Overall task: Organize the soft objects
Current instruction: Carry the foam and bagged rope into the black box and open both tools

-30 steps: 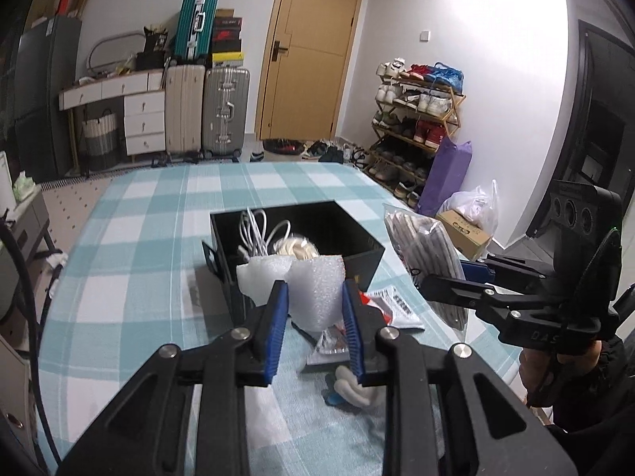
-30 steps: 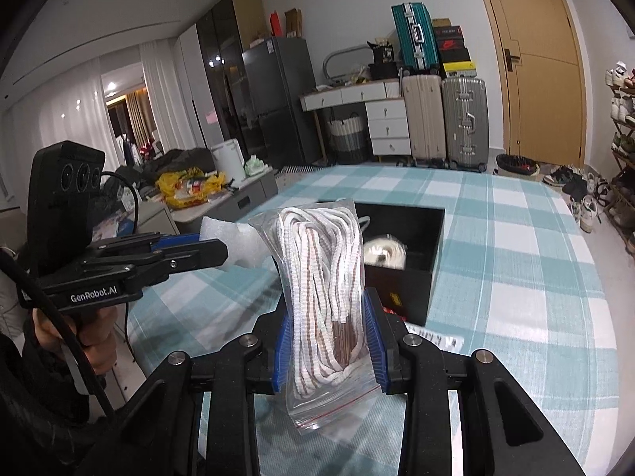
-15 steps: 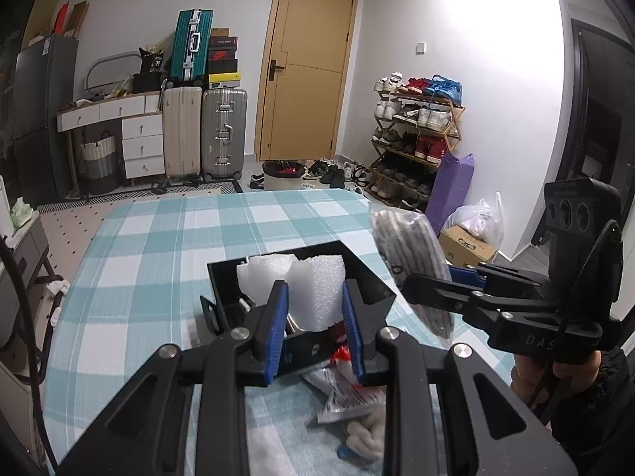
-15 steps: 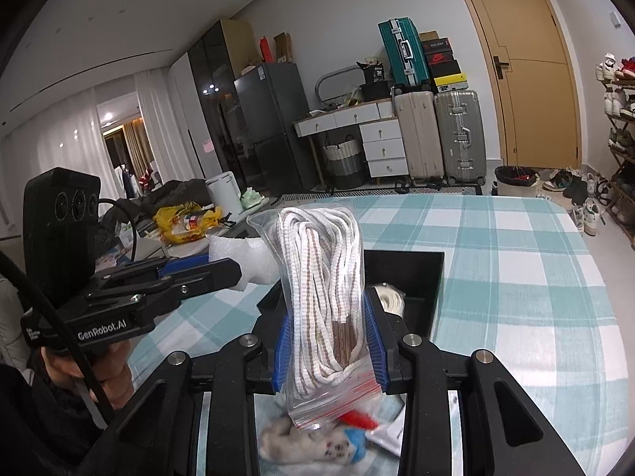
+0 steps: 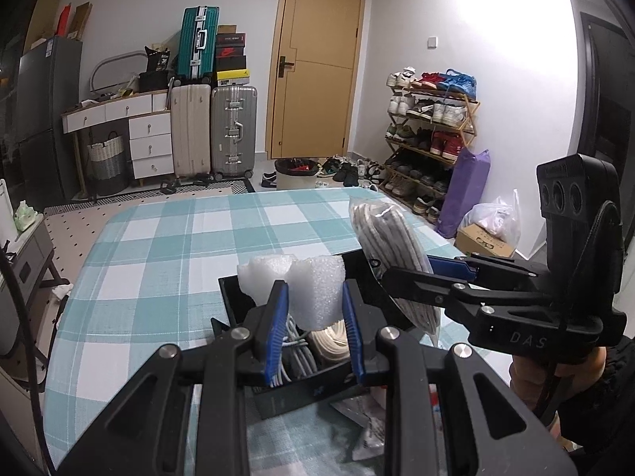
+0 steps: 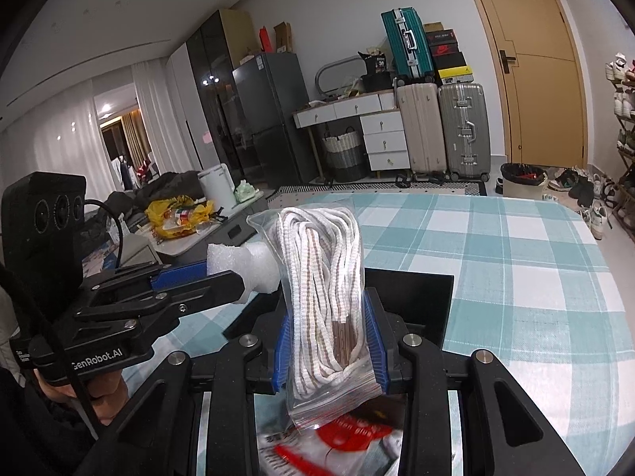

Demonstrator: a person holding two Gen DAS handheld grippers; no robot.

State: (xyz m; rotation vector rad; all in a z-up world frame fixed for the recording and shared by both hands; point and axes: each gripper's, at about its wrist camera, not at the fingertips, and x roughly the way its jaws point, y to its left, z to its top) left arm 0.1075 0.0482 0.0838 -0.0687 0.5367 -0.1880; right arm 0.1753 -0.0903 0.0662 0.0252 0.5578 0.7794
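left gripper [image 5: 313, 317] jaws clamped on white foam piece [image 5: 313, 289], held above black box [image 5: 397, 301] on checked table [image 5: 166, 261]. right gripper [image 6: 328, 341] jaws clamped on zip bag of white cord [image 6: 323, 277], upright, just beside foam, over box. box holds white cables [image 5: 295, 353], cream roll [image 5: 329, 337]. red-white packet [image 6: 349, 440] on table below right gripper.

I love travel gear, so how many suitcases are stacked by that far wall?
3: a beige suitcase and a silver suitcase stand side by side on the floor beside the door, and a teal suitcase stands on top. More could be hidden behind.
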